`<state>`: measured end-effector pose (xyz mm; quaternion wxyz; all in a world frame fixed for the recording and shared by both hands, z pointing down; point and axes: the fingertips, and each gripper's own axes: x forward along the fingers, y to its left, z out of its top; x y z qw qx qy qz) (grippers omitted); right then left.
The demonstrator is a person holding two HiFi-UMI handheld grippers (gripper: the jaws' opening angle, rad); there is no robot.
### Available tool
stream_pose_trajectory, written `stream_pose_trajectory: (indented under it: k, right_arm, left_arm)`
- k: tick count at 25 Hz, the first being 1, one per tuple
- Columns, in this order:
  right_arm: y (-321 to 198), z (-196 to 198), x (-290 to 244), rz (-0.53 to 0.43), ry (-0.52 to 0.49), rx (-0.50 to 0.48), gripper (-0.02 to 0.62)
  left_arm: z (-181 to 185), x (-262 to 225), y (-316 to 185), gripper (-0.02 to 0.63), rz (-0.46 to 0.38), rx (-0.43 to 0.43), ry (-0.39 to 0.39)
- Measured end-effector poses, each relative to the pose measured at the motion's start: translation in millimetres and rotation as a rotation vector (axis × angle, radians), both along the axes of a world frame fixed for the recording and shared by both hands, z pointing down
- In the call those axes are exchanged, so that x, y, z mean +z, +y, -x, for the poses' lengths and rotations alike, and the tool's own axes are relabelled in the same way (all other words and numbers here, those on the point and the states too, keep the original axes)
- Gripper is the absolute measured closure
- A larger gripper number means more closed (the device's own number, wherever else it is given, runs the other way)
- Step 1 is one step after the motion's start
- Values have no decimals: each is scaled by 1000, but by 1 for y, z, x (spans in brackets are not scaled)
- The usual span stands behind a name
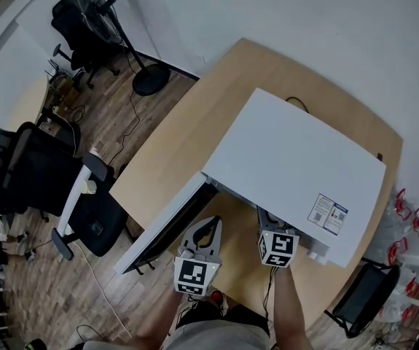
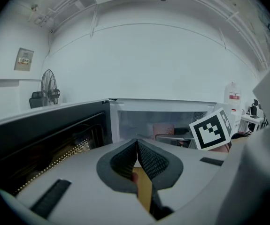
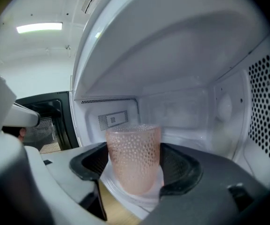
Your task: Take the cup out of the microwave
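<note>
Pink, dimpled and see-through: found the cup upright just inside the mouth of the microwave, near the front edge of its white floor. Had not been brought out over the wooden table. Could not tell whether lifted clear of that floor or resting on it.

Judged the task about midway. Done: door opened wide to the left, cup reached and taken hold of. Left to do: drawing the cup out through the opening, keeping it upright, and getting it clear of the oven.

Read the right gripper as closed on the cup, with one dark ribbed pad against each side at about mid-height and no gap visible on either side. Gripped nothing else, and appeared to touch neither the side walls nor the ceiling of the cavity. From the head view, made out only its marker cube at the oven's opening, under the white top, with the person's forearm behind it.

Found the left gripper closed and empty, pads meeting at their tips with nothing between them. Held it in front of the oven beside the open door, apart from the cup, with no part in the grasp.
</note>
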<state>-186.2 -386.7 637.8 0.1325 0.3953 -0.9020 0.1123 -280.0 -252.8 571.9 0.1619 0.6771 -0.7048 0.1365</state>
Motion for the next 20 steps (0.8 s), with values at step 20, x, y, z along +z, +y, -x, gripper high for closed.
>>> stream_pose_trajectory:
  k: [20]
  right_arm:
    - [58,-18,-50,-48,-50,1,250]
  left_arm:
    - [-15,-46,45,583,-70,33,-35]
